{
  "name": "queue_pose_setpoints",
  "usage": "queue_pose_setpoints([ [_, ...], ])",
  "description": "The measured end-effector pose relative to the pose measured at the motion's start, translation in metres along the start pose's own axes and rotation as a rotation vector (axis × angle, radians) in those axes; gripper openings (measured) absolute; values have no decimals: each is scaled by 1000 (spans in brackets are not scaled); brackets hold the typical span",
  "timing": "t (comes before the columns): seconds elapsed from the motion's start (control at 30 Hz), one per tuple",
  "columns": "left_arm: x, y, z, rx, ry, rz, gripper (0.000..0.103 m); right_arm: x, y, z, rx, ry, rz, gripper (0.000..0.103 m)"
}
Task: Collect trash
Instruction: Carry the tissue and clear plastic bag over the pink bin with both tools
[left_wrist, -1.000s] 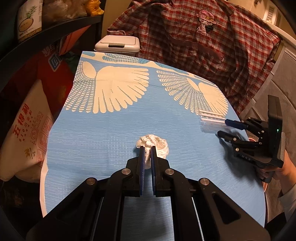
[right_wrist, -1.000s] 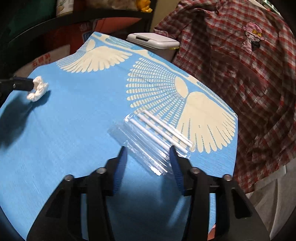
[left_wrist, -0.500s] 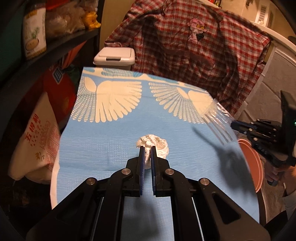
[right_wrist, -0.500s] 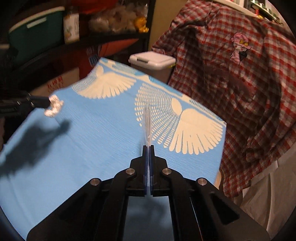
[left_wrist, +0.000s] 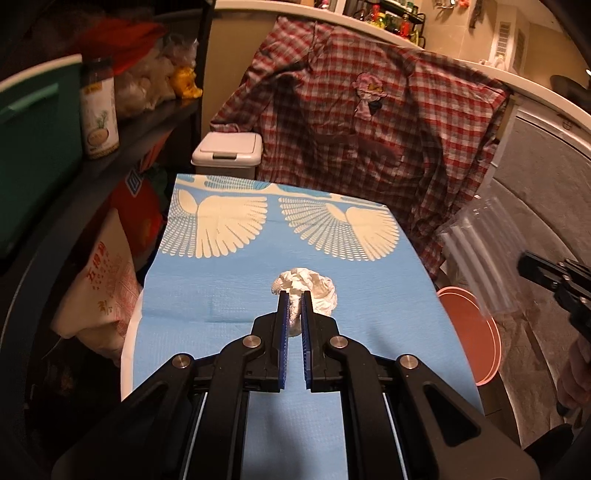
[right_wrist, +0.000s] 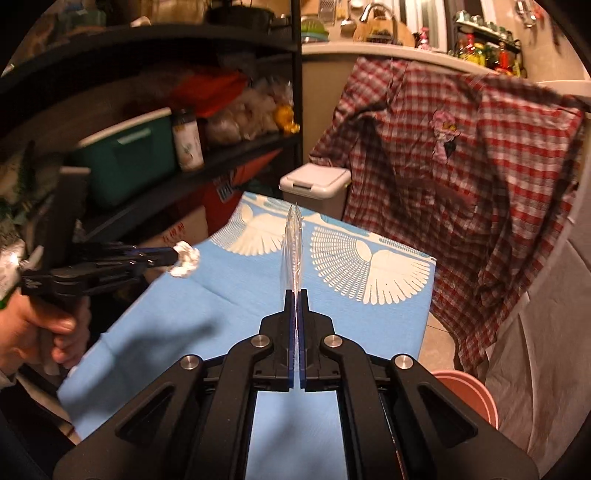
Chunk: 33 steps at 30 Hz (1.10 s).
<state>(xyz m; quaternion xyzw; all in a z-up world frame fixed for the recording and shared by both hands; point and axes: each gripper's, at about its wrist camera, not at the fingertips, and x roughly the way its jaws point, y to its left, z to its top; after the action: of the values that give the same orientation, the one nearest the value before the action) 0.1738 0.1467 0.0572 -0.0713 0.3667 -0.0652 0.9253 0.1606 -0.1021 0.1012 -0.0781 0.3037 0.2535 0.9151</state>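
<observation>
My left gripper (left_wrist: 294, 295) is shut on a crumpled white tissue (left_wrist: 314, 286) and holds it above the blue table cloth (left_wrist: 221, 288). From the right wrist view the left gripper (right_wrist: 173, 256) holds the tissue (right_wrist: 185, 258) in the air at the left. My right gripper (right_wrist: 295, 293) is shut on a clear plastic wrapper (right_wrist: 293, 247) with white sticks in it, seen edge-on. In the left wrist view the wrapper (left_wrist: 476, 254) hangs in the air at the right, past the table edge.
A white lidded bin (left_wrist: 228, 153) stands beyond the table's far end, also in the right wrist view (right_wrist: 315, 188). A red plaid shirt (left_wrist: 369, 122) hangs behind. A dark shelf (right_wrist: 166, 158) with jars is at the left. A pink round tub (left_wrist: 469, 332) sits low at the right.
Both grippers have risen well above the table with their loads. The right gripper closed on the wrapper a second ago and lifted it off the cloth.
</observation>
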Motion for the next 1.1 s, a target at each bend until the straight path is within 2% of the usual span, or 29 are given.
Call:
queue_pose_setpoints([
  [0.23, -26, -21, 0, 22, -41, -7, 6, -35, -11, -19, 111, -74, -43, 2],
  [0.43, -33, -39, 1, 45, -58, -23, 6, -36, -33, -38, 142, -55, -112, 2],
  [0.77, -26, -69, 1, 72, -59, -45, 6, -53, -69, -56, 191, -76, -193, 2],
  [1.1, 2, -129, -4, 129, -33, -121, 6, -65, -109, -71, 256, -77, -260, 2],
])
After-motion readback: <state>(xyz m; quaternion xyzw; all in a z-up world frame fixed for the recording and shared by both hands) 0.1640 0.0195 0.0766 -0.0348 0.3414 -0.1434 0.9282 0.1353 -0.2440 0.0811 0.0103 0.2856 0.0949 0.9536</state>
